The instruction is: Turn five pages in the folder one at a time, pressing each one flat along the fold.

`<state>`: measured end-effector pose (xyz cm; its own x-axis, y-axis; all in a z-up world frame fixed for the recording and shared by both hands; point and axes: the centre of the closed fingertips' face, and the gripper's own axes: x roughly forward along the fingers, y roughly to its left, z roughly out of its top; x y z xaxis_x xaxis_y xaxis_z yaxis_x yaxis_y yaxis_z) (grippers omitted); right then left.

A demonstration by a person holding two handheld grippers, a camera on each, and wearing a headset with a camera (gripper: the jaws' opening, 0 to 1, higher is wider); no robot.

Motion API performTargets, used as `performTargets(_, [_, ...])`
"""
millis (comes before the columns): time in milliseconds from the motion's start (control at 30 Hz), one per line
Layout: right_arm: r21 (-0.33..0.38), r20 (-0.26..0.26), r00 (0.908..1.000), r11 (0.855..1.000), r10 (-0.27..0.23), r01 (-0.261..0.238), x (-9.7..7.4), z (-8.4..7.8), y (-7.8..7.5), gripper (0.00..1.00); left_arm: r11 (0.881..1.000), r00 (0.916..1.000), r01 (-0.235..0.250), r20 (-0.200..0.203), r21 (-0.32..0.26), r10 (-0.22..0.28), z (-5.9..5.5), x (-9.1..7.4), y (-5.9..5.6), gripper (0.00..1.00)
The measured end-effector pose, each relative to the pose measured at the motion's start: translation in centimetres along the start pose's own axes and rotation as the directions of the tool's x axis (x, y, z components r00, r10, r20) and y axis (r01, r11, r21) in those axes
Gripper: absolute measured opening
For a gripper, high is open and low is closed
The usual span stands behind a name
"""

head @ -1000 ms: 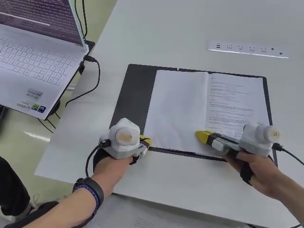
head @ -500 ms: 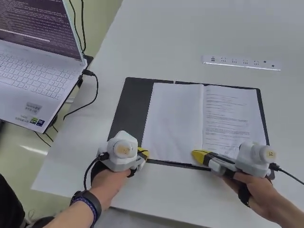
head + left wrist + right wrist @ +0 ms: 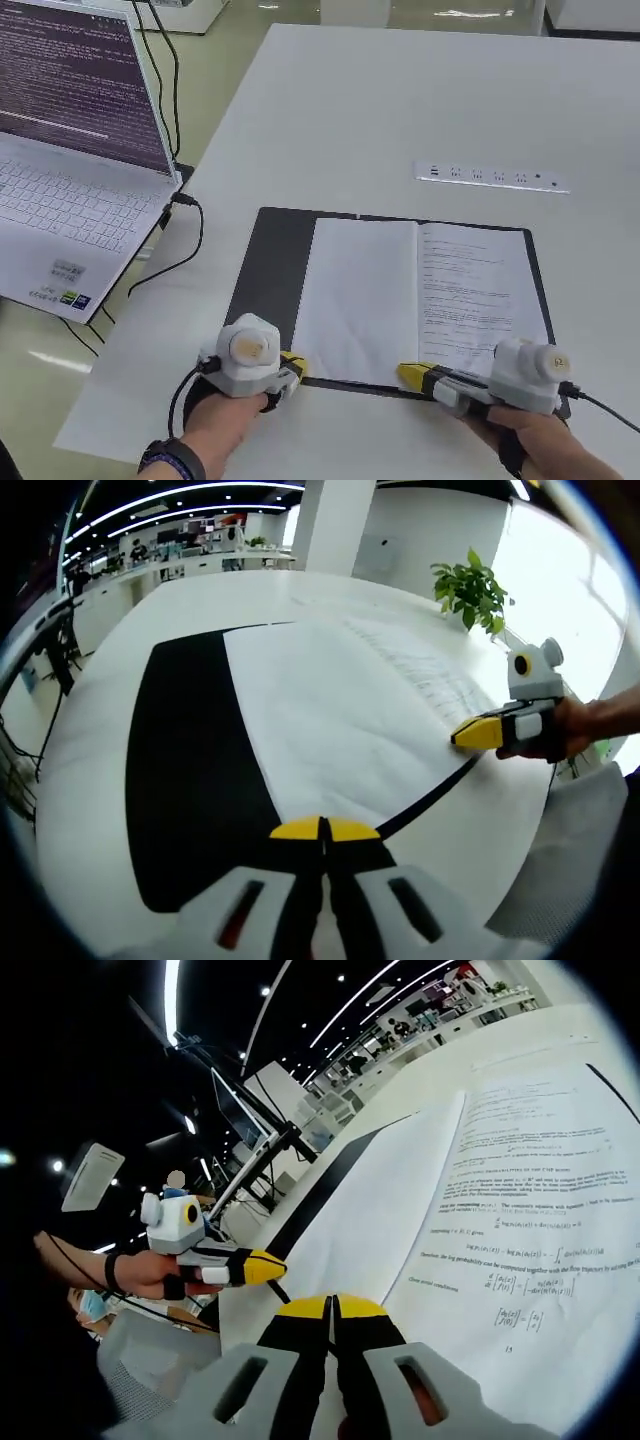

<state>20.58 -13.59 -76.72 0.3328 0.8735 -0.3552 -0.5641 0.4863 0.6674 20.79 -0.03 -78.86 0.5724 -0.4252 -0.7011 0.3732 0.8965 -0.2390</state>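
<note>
Black open folder (image 3: 268, 272) of white printed pages lies flat near the white tabletop's (image 3: 400, 110) front edge, left tool (image 3: 293, 364) with jaws together at its bottom edge, right tool (image 3: 411, 376) likewise closed, perhaps touching the fold's foot.

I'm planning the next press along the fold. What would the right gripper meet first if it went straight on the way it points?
Probably the blank page, just ahead of the right gripper; the left gripper lies aside from that line, though depth is unclear.

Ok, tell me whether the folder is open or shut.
Open: the folder lies spread flat, blank page left of the fold, printed page right.
</note>
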Motion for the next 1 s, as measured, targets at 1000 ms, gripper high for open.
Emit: performTargets(1000, [-0.128, 0.155, 0.9687, 0.968, -0.194, 0.214, -9.8, 5.5, -0.2, 0.28, 0.983, 0.9892, 0.019, 0.139, 0.183, -0.045, 7.3, -5.3, -4.3, 0.24])
